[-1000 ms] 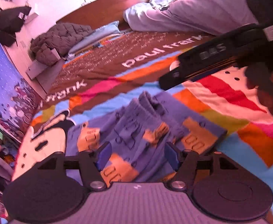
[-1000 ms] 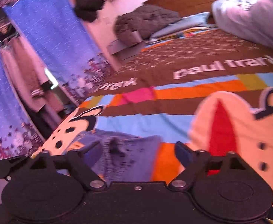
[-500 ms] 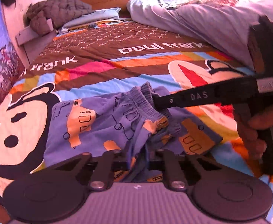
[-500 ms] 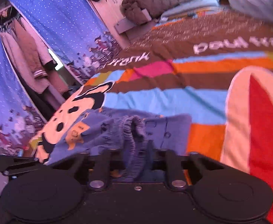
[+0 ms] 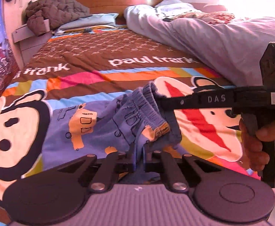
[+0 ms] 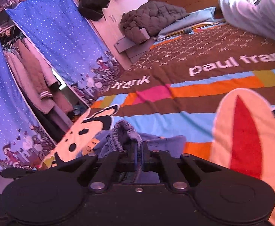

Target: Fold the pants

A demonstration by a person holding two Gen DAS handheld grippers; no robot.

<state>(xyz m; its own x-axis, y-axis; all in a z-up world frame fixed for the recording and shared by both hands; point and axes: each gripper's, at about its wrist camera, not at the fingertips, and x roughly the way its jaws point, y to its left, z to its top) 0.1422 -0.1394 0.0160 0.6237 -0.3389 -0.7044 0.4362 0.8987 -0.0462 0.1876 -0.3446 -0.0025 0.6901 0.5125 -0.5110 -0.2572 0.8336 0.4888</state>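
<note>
**Child's blue pants, pinched by both grippers on a cartoon bedspread**

Nearest, left wrist view: left gripper (image 5: 139,160), fingers drawn together and clamped on a fold of the pants (image 5: 92,124). The cloth rises between the pads as a narrow blue ridge.

Nearest, right wrist view: right gripper (image 6: 139,157), fingers likewise clenched, a thin edge of the same pants (image 6: 126,137) caught between them. The ribbed waistband stands up in a loop just beyond the tips.

Next out, left wrist view: the pants are blue with orange printed motifs. The left part lies flat on the bedspread (image 5: 118,75); the waistband end is lifted and bunched. The right gripper (image 5: 159,101) enters from the right, its black body marked "DAS", its tip at the raised waistband. The person's right hand (image 5: 257,146) wraps the handle.

Beneath: bedspread with monkey-face figures, coloured stripes and a brown band lettered "paul frank".

Further: pale lilac duvet (image 5: 212,35), heaped along the right side of the bed. Light blue pillow (image 5: 92,19) at the head. Brown quilted jacket (image 5: 56,14), piled on a ledge at the head's left corner. Wooden headboard (image 5: 118,0).

Far, right wrist view: blue dotted curtain (image 6: 49,43) beside the bed, clothes hanging behind it, and a black bag (image 6: 95,0) high up.
</note>
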